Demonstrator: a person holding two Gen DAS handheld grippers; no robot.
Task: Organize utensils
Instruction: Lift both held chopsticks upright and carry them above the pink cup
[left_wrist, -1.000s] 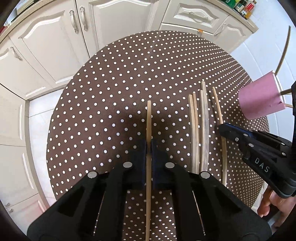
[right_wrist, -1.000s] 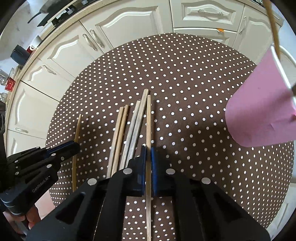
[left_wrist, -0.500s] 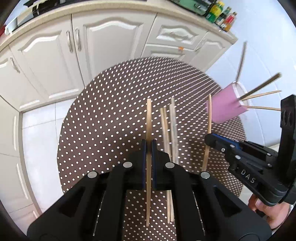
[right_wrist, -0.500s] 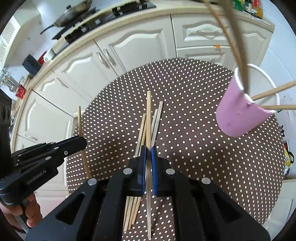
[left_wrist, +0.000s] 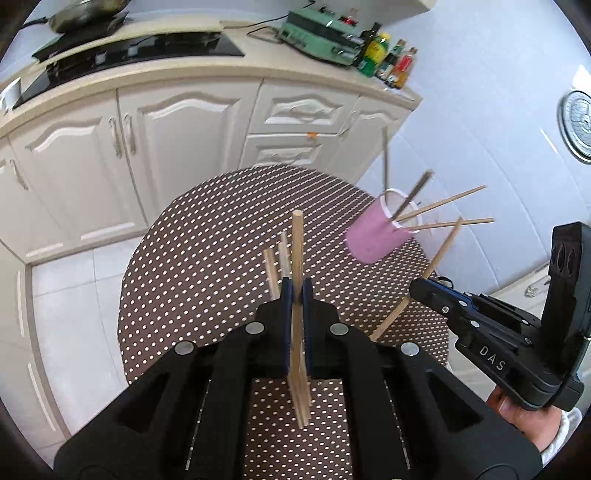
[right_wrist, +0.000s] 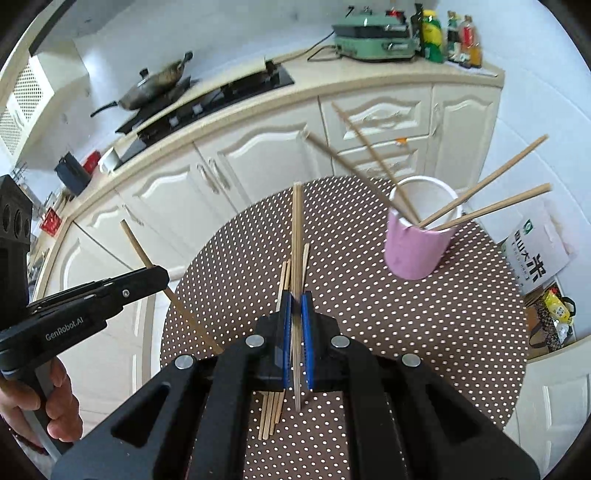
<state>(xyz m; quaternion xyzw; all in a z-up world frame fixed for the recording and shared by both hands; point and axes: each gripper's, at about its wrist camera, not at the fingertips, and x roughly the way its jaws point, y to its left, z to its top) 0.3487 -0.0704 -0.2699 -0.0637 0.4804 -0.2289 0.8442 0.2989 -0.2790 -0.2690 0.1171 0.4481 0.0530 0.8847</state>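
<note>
My left gripper is shut on a wooden chopstick and holds it above the round, brown, white-dotted table. My right gripper is shut on a second chopstick, also off the table. In each wrist view the other gripper shows at the side with its stick: the right gripper, the left gripper. A pink cup with several chopsticks leaning in it stands ahead to the right. Loose chopsticks lie on the cloth below the grippers.
White cabinets stand close behind the table, under a counter with a hob, a pan, a green appliance and bottles. A rice bag and other bags lie on the floor to the right. A hand grips the left tool.
Both grippers have risen from the table, each lifting its chopstick clear of the cloth. The views have tilted up, so the counter now shows. The loose sticks have stayed on the table.
</note>
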